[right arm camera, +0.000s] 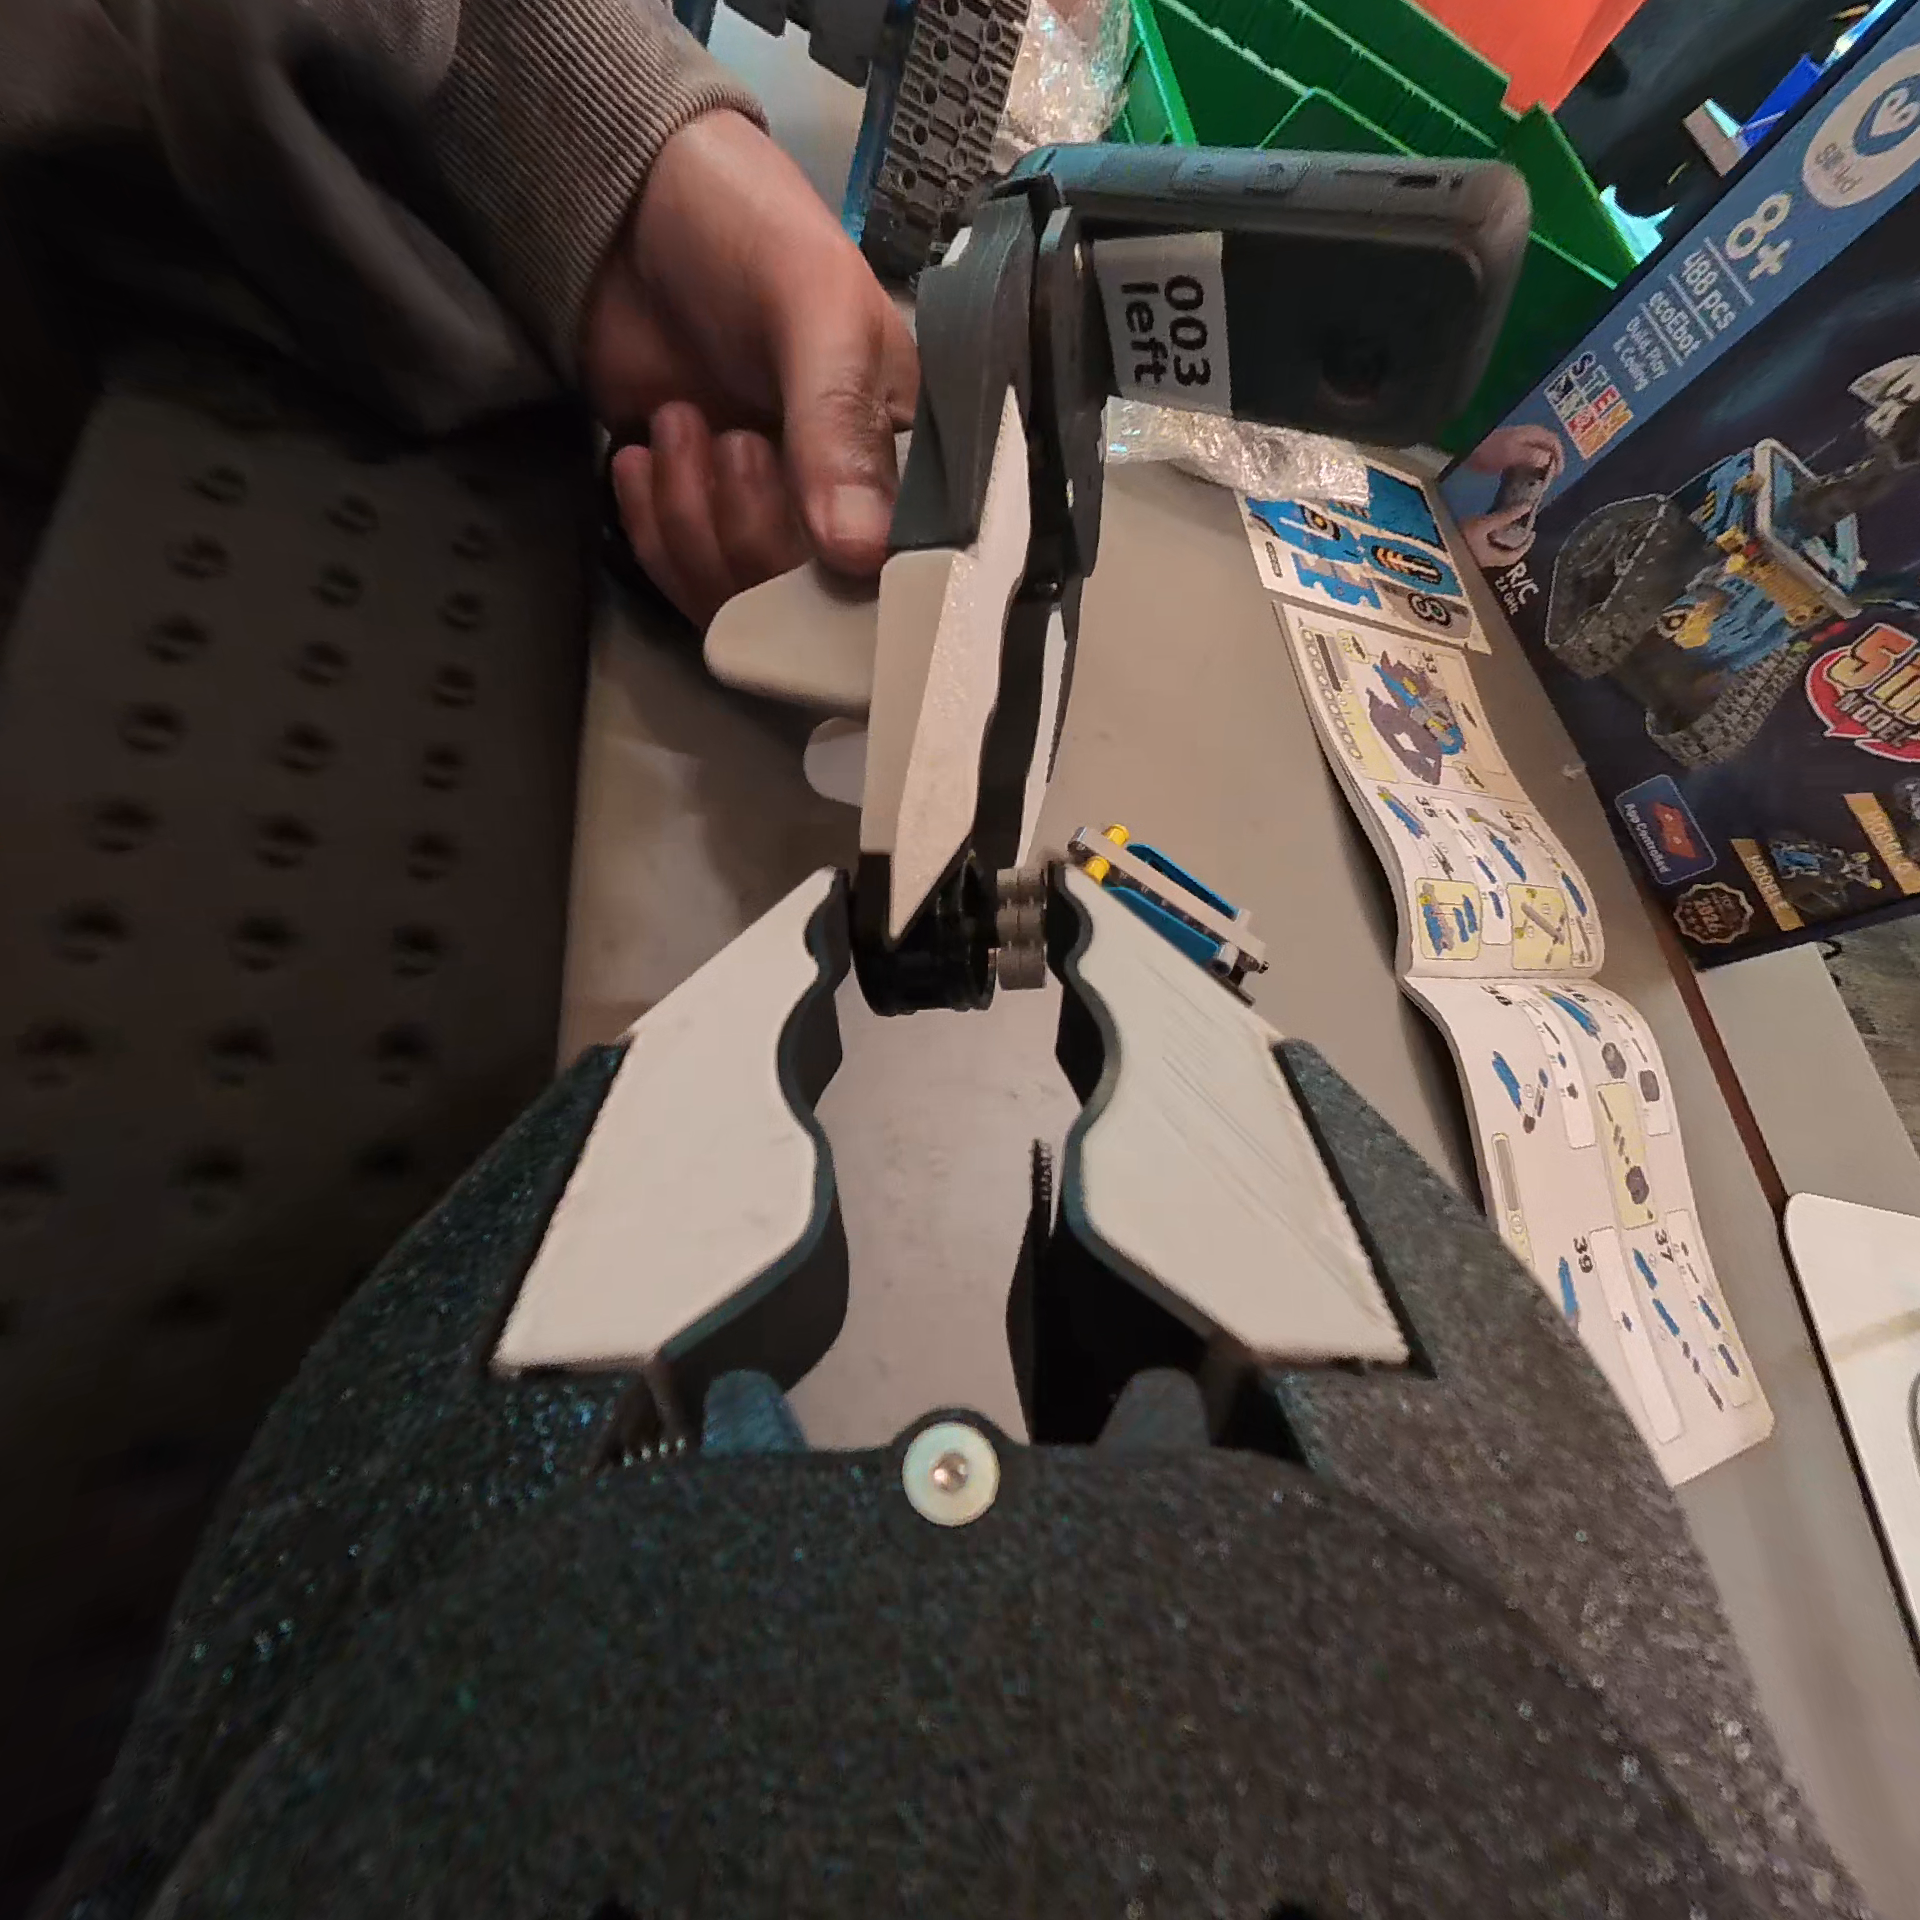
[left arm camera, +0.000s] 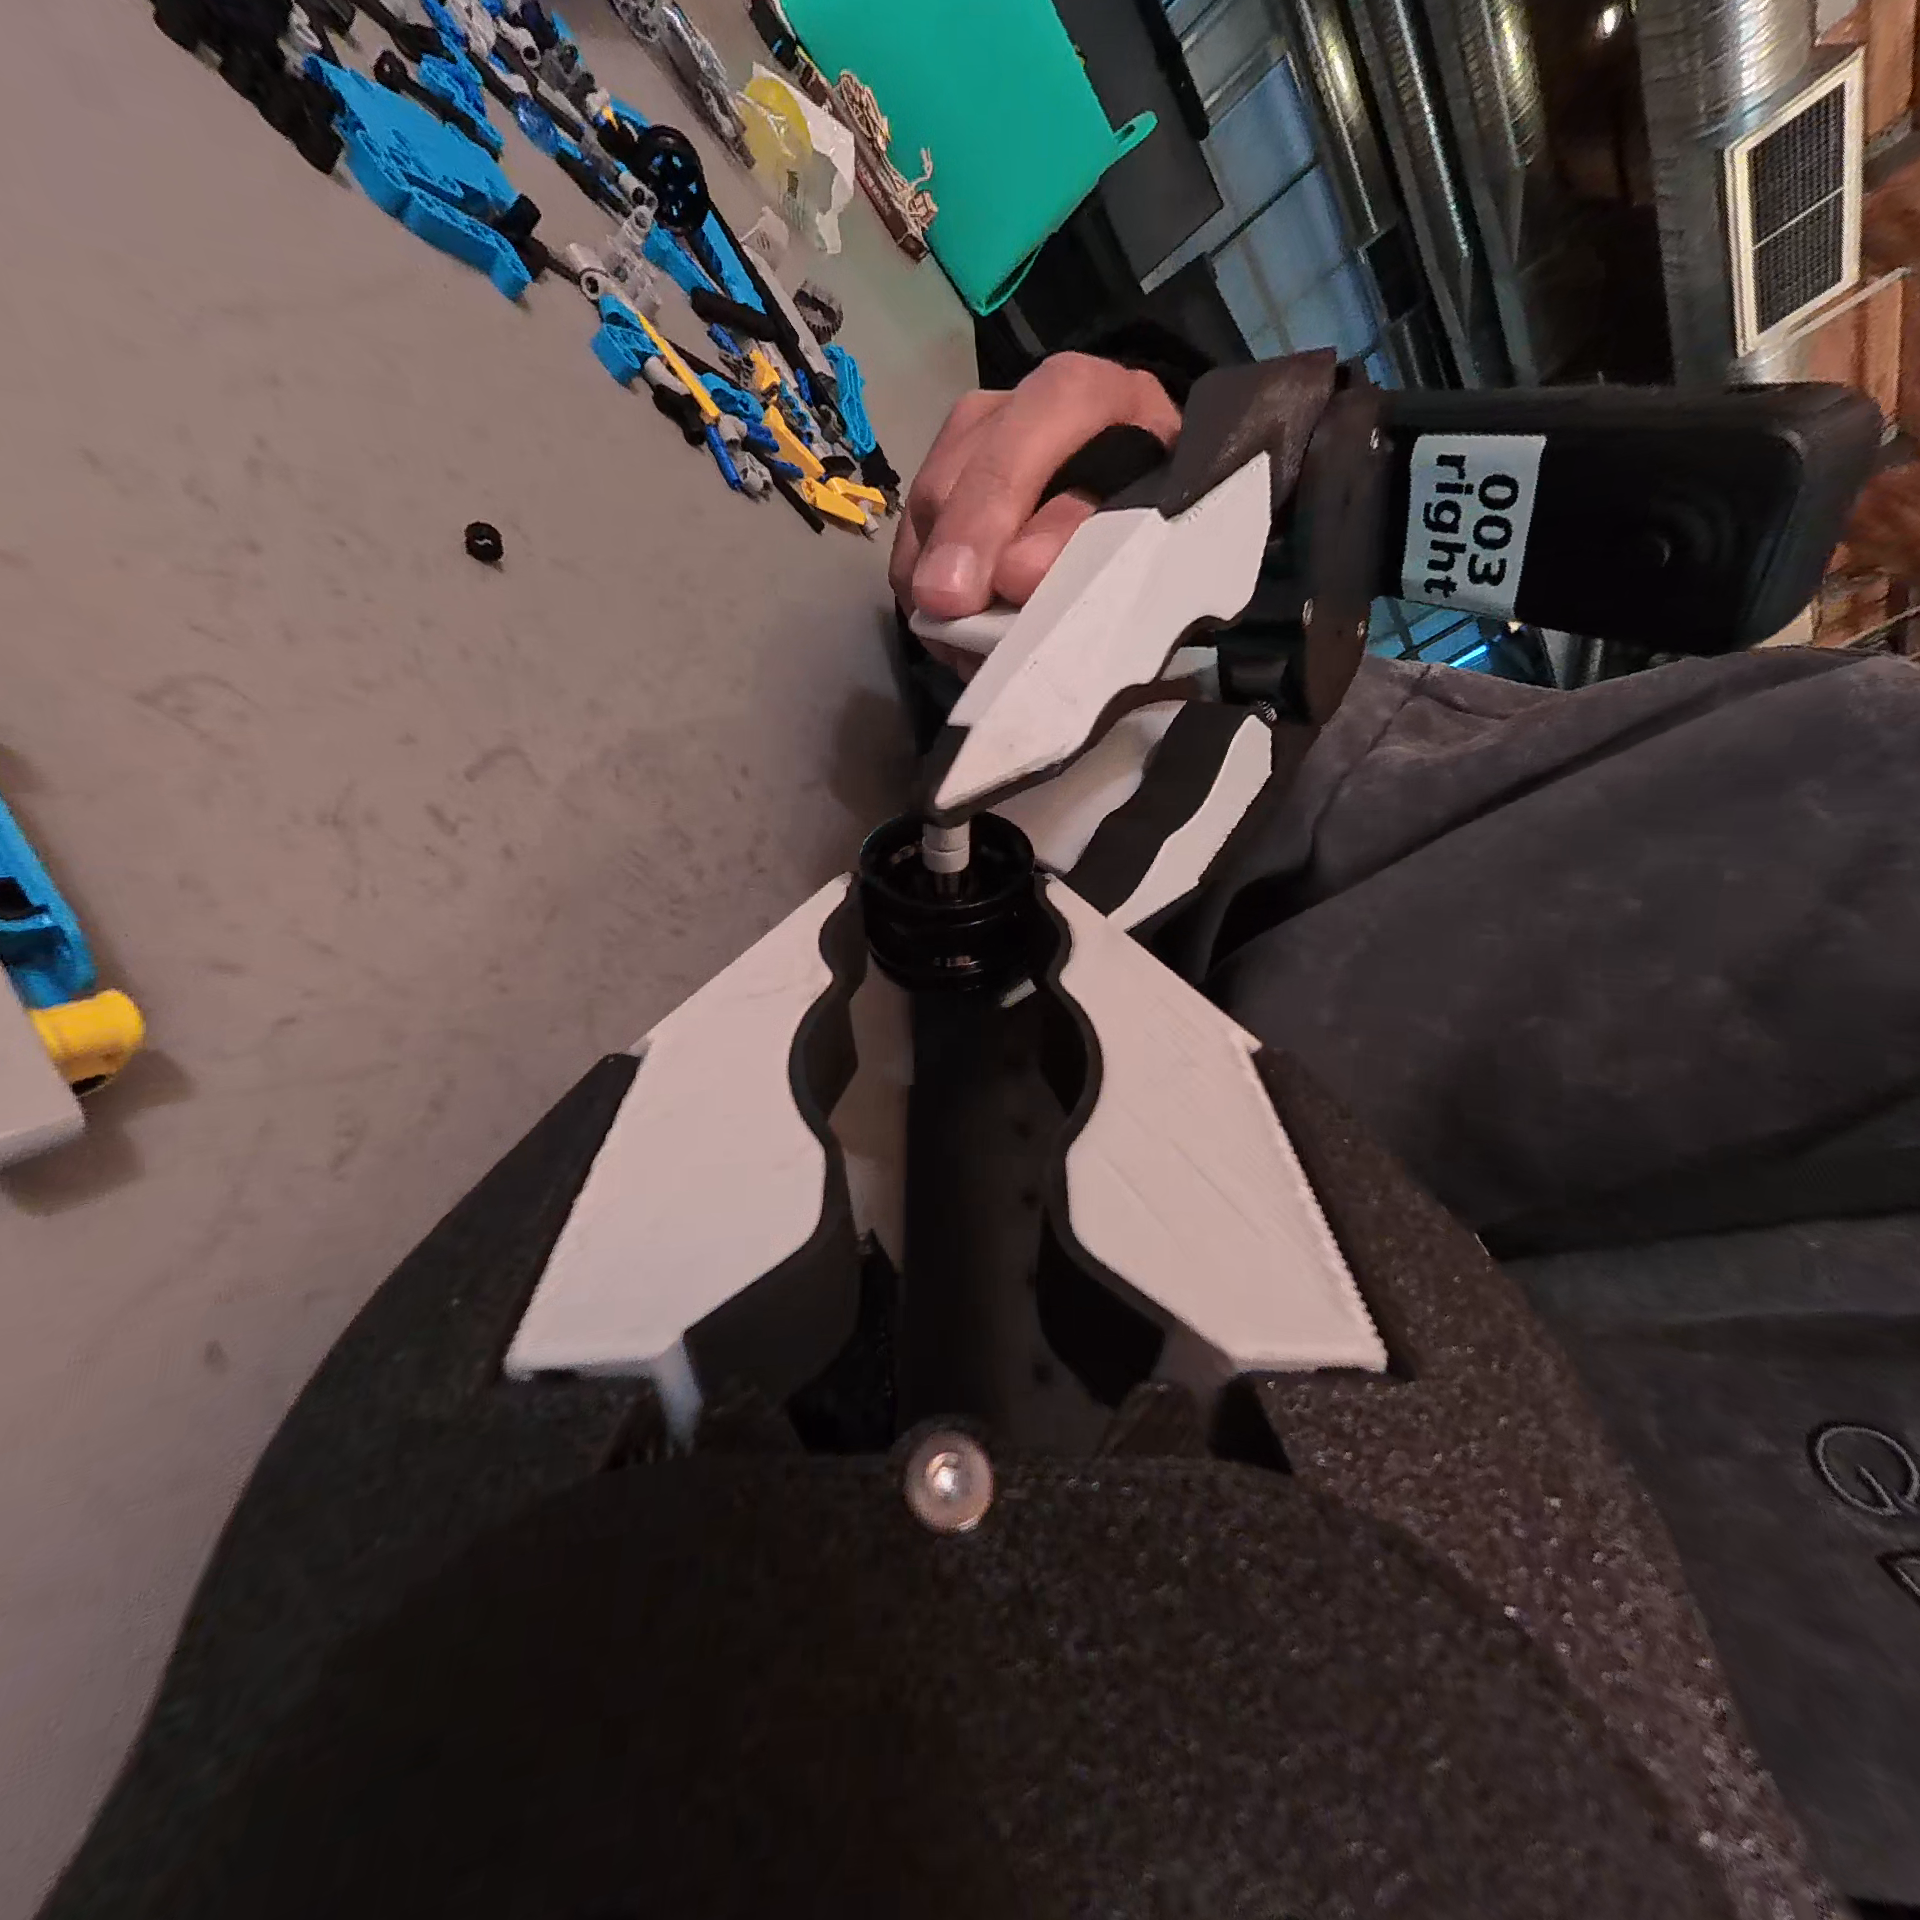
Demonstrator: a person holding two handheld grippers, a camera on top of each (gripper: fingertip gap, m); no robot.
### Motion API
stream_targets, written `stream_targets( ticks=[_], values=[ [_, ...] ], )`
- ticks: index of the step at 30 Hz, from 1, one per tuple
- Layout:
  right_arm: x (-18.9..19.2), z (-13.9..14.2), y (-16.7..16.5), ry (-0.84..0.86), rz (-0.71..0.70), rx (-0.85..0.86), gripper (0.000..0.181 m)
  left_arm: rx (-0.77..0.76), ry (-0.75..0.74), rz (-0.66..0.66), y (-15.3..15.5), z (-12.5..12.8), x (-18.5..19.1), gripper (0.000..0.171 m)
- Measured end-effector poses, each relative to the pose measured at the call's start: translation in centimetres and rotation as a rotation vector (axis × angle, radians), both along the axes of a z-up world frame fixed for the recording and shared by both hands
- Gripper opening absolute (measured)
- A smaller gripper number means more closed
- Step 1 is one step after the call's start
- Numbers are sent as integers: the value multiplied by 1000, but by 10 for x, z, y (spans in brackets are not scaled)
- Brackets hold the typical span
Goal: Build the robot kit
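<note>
Black wheel hub [left arm camera: 948, 914] is pinched in the left tongs [left arm camera: 951, 940] above the bench [left arm camera: 364, 727]; right tongs [right arm camera: 1023, 925] clamp a grey axle piece [right arm camera: 1020, 935] into its centre. I'd keep both lined up, push straight.

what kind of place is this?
Likely a hobby or workshop table for a toy building kit: loose blue and black building pieces, an open instruction booklet and the kit box lie on it.
</note>
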State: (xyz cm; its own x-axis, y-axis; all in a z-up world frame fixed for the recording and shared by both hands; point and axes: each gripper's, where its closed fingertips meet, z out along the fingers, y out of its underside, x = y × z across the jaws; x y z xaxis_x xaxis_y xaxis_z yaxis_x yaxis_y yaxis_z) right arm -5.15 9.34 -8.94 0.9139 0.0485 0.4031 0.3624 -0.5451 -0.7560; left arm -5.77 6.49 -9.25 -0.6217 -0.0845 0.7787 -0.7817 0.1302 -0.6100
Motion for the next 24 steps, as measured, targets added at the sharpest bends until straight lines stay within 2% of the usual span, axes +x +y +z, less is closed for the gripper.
stream_targets(
  ticks=[5, 8, 24],
  values=[
    [3, -6, -1, -42, -12, -27, 38, -11, 0, -6, 1, 1, -1, 30],
    [3, -5, 0, -4, -14, -20, 38, -18, 6, 3, 2, 2, 1, 30],
    [3, -7, 3, -29, -11, -4, 30, -19, -37, 43, 4, 3, 5, 27]
  ],
)
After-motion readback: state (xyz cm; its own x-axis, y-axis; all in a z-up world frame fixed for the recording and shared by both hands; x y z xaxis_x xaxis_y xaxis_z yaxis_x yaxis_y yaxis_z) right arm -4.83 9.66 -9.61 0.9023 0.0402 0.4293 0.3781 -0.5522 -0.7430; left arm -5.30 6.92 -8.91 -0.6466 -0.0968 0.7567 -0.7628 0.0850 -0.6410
